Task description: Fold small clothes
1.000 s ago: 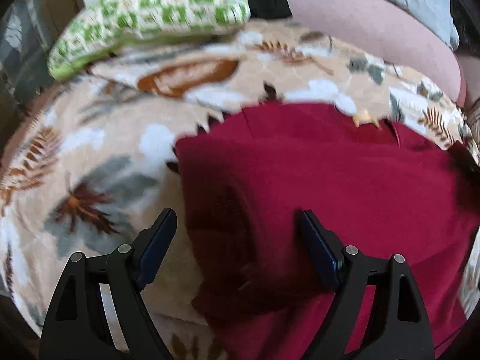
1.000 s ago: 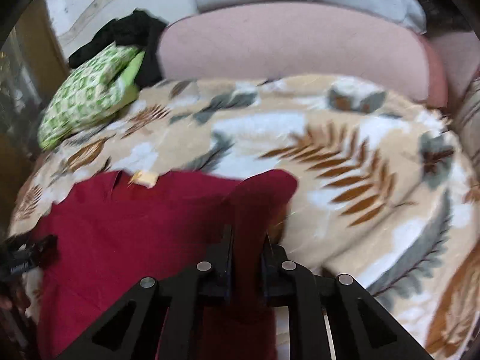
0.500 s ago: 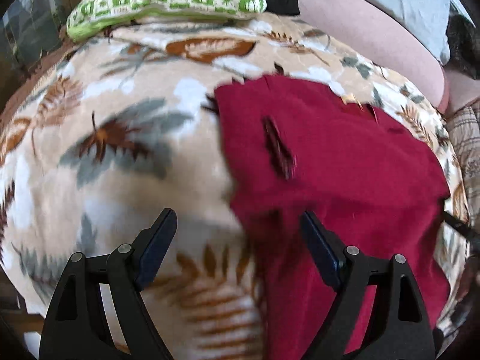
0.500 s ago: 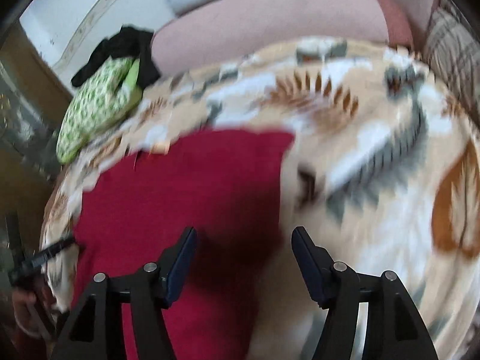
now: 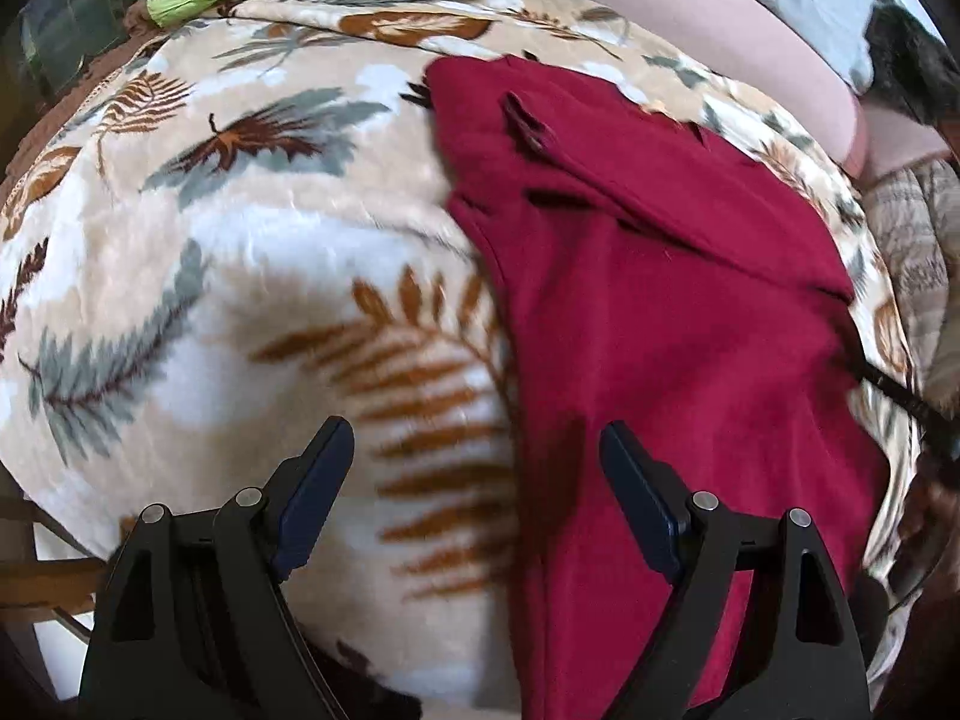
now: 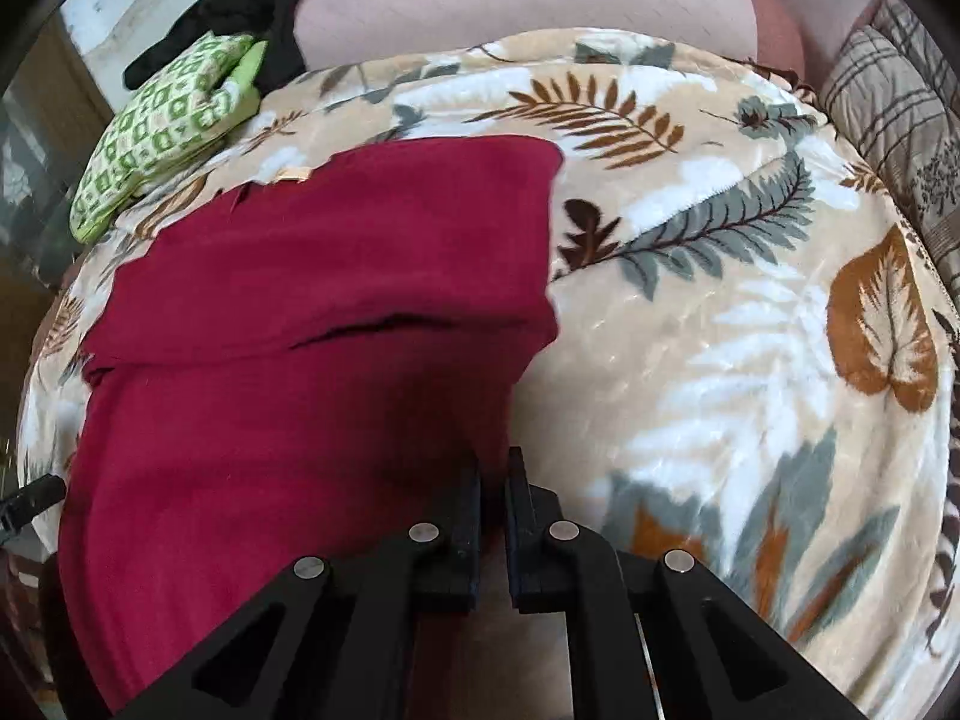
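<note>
A dark red garment [image 5: 660,300] lies spread flat on a leaf-patterned blanket [image 5: 240,300], with a folded layer across its upper half. My left gripper [image 5: 471,429] is open and straddles the garment's left edge near the bottom, its right finger over red cloth and its left finger over blanket. In the right wrist view, my right gripper [image 6: 493,462] is closing tight on the lower right edge of the red garment [image 6: 300,360], with red cloth pinched between the pads.
A green patterned pillow [image 6: 162,132] and a black piece of clothing [image 6: 240,6] sit at the far left. A pink sofa back [image 6: 510,6] runs behind. A plaid cushion [image 6: 900,120] lies at the right. Bare blanket [image 6: 720,330] stretches right of the garment.
The right gripper opened, slid down the garment's right side and shut on its lower edge. The left gripper stayed open and moved to the garment's left edge.
</note>
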A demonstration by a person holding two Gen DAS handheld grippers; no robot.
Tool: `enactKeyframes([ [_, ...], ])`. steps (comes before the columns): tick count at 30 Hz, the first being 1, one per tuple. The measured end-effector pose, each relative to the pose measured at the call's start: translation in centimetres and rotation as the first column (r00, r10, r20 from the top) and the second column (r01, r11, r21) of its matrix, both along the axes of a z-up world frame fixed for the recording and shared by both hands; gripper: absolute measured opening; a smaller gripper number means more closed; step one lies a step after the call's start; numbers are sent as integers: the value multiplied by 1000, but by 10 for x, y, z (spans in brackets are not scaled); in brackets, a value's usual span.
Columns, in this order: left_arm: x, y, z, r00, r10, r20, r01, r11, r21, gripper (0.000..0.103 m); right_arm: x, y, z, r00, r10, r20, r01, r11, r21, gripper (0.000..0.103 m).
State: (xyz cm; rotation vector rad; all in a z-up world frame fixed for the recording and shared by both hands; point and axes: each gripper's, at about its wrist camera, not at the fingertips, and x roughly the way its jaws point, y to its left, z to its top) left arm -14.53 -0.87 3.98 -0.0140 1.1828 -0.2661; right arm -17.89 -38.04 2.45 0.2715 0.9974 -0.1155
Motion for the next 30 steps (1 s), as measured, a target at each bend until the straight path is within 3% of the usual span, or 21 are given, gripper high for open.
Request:
enactKeyframes([
  [1,-4,0,0,1000,-6,-2,7,1000,6,85,-6,1,6,1000,3,10,-3,1000,19,11],
  [3,-14,-1,-3,1000,-15,-17,15,1000,13,85,-24,4,17,1000,24,1,-24,998,62,40],
  [4,-18,-1,-3,1000,-17,-23,17,1000,7,85,-34,5,20,999,38,3,-38,996,77,61],
  [5,-24,0,-4,999,-20,-29,20,1000,-3,85,-47,11,24,997,71,9,-72,993,98,65],
  [8,-36,1,-6,999,-18,-40,18,1000,-15,85,-75,20,19,994,112,-1,-111,987,116,65],
  [11,-49,-1,-14,995,-33,-92,31,999,-22,85,-95,22,-6,994,100,-40,-92,981,169,64],
  [12,-53,-1,-16,994,-38,-103,37,999,-19,85,-96,25,-14,992,107,-62,-95,981,167,58],
  [13,-56,-1,-17,993,-43,-108,42,999,-16,85,-98,29,-20,989,122,-84,-108,983,151,22],
  [14,-62,0,-18,993,-47,-108,46,999,-13,85,-102,32,-21,987,134,-89,-123,984,128,6],
  [18,-82,0,-22,989,-73,-132,70,997,-24,85,-121,25,-3,993,105,-47,-101,992,79,6],
  [23,-100,-5,-28,984,-106,-143,106,994,-7,85,-124,16,-10,994,79,-74,-69,990,125,8],
  [24,-103,-5,-29,984,-107,-142,108,994,-2,85,-126,17,-9,995,69,-68,-60,989,133,12],
  [25,-105,-6,-30,984,-106,-143,107,994,-2,85,-130,18,-8,996,63,-66,-54,990,130,29],
  [26,-106,-5,-32,984,-103,-148,103,995,-7,85,-134,18,-6,996,57,-66,-48,990,132,52],
  [28,-107,-5,-36,981,-96,-168,94,995,-19,85,-141,17,-4,996,55,-73,-44,989,140,62],
  [30,-109,-5,-40,978,-92,-190,87,996,-33,85,-146,15,-5,994,63,-92,-49,988,145,62],
])
